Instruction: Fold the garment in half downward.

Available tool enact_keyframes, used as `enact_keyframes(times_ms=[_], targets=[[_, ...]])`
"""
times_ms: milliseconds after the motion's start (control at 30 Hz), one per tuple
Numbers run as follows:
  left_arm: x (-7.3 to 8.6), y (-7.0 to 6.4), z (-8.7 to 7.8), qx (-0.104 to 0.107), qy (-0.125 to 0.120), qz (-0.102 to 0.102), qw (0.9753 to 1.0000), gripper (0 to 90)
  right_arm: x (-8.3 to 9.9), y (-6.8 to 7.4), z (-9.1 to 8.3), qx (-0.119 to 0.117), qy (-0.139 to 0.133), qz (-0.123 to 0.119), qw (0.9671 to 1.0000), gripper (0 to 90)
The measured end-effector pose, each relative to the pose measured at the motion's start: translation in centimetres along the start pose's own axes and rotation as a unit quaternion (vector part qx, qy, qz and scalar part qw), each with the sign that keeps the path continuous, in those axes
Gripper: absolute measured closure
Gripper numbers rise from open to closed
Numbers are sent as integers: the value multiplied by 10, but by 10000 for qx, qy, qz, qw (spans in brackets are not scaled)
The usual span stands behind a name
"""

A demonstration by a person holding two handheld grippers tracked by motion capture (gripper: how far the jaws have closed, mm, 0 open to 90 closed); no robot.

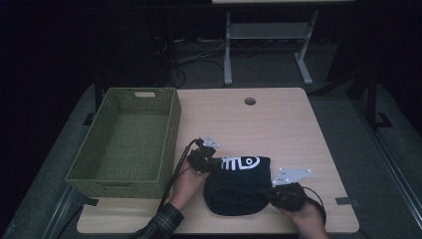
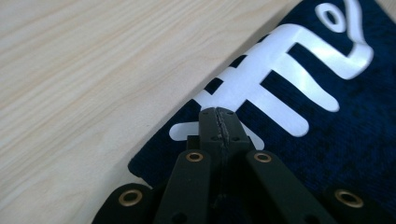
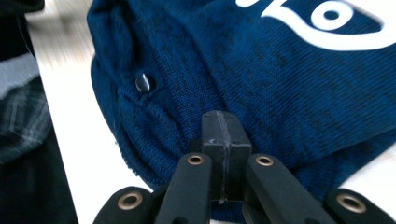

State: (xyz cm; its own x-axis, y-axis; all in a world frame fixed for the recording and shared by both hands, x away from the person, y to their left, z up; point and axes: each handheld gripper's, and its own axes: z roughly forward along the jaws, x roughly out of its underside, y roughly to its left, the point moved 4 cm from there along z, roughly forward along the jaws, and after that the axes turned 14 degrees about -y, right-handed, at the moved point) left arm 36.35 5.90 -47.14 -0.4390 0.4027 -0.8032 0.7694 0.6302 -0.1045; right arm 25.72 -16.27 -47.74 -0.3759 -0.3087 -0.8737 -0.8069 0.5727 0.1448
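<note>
Both claws, left claw (image 1: 205, 160) and right claw (image 1: 278, 191), pinch opposite edges of the navy garment (image 1: 238, 185) right of the empty basket (image 1: 168, 144), bare bench (image 1: 278, 124) beyond it.

Left tongs (image 1: 211, 160) – jaws pressed together, hand (image 1: 188, 183) gripping from below. Right tongs (image 1: 268, 191) – jaws likewise pressed flat together, hand (image 1: 303, 213) at bottom edge.

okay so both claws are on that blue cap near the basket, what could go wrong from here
1. Both claws look pinched shut at the cap's edges: the left claw at a corner near the white print, the right claw at the knit rim. Whether they hold fabric is unclear, and a thin bite could slip when lifted.
2. The cap is soft, so it may sag and catch the basket wall.
</note>
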Motion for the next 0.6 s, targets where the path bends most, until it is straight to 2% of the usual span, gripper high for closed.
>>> enact_keyframes(times_ms=[167,267,500,600], targets=[[1,0,12,3,83,53,10000,900,9,8,11,4,297,-100,9995,900],[1,0,19,-11,131,107,9999,900,9,12,14,-5,323,-181,9993,900],[-5,2,29,119,203,263,9994,900,10,25,19,-24,315,-298,9991,900],[-8,3,33,215,228,257,9992,900,9,27,22,-73,319,-332,9989,900]])
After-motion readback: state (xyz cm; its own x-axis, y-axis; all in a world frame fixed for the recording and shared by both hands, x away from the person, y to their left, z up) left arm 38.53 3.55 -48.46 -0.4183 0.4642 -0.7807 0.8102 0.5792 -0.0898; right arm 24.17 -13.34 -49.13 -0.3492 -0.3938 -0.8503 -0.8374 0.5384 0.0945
